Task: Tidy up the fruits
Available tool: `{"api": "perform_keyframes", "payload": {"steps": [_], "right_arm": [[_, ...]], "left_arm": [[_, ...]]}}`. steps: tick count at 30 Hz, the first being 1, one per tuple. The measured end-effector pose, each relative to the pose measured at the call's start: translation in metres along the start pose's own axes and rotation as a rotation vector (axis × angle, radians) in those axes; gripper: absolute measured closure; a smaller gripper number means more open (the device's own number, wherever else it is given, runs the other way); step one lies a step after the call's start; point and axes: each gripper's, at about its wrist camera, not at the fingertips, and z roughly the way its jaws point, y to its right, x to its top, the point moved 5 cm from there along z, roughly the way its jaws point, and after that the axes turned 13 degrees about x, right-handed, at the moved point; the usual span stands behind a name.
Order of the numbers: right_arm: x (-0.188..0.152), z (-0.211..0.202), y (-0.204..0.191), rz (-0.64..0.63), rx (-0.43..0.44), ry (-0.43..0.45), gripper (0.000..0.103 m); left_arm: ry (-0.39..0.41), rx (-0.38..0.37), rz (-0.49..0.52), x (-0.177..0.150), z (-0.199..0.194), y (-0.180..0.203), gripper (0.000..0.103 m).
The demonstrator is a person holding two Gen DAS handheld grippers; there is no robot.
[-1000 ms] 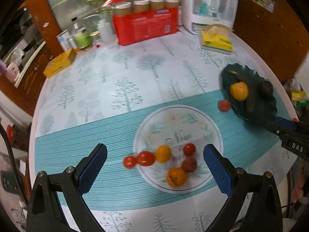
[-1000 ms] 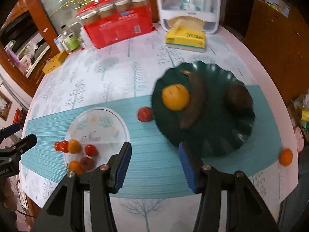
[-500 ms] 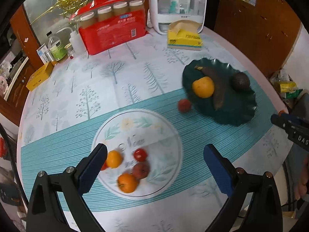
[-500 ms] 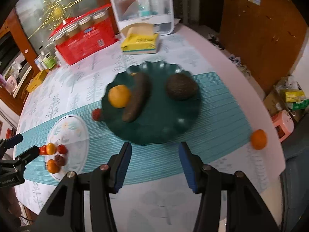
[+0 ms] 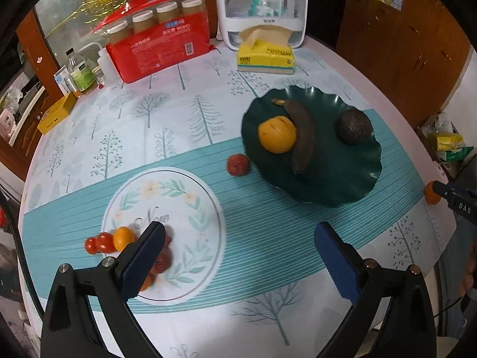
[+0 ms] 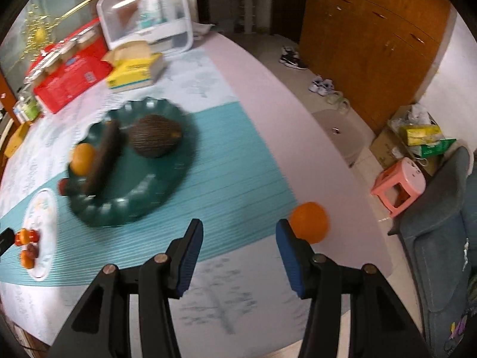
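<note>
Fruits: scattered over two plates and the bare tablecloth (image 5: 167, 137), none of them held.
Left gripper (image 5: 238, 256): jaws spread wide and empty, hanging above the near edge of the white plate (image 5: 196, 197); its left finger covers part of the fruit there.
Right gripper (image 6: 238, 256): jaws apart, gripping nothing, low over the teal stripe near the table's right edge.
Loose orange (image 6: 310, 222): round, bright, smooth-skinned; on the cloth just beyond the right gripper's right fingertip, outside the gap between the fingers.
Small fruits on white plate: a yellow-orange round one (image 5: 123, 238) at the left rim, a dark reddish one (image 5: 162, 261) partly hidden behind the finger, and an orange sliver below it.
Cherry tomatoes (image 5: 100, 243): two, glossy red, touching, just off the plate's left rim on the stripe.
Lone red fruit (image 5: 237, 164): dull red, slightly wrinkled, on the cloth between the two plates, just beside the green one.
Green plate (image 5: 342, 185): dark, scalloped rim, farther right.
On it: an orange (image 5: 276, 135) touching a blackened banana (image 5: 302, 135); a dark, rough avocado (image 5: 354, 126) apart from both.
Far edge: yellow tissue box (image 5: 265, 56), red package (image 5: 158, 50), white organiser (image 5: 261, 6).
</note>
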Motion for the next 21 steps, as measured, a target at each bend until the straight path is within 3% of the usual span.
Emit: {"api": "perform_keyframes", "payload": {"steps": [7,17,21], "right_arm": [[0.001,0.031,0.047,0.02,-0.039,-0.058,0.052],[0.002,0.053,0.065,-0.063,-0.121,-0.087,0.046],[0.0,0.062,0.071,-0.055,-0.116,-0.106,0.053]], "left_arm": [[-0.043,0.03,-0.016,-0.002,0.01,0.017,0.003],[-0.083,0.052,-0.073,-0.005,0.02,0.018,0.003],[-0.09,0.057,-0.085,-0.007,0.021,0.02,0.003]]}}
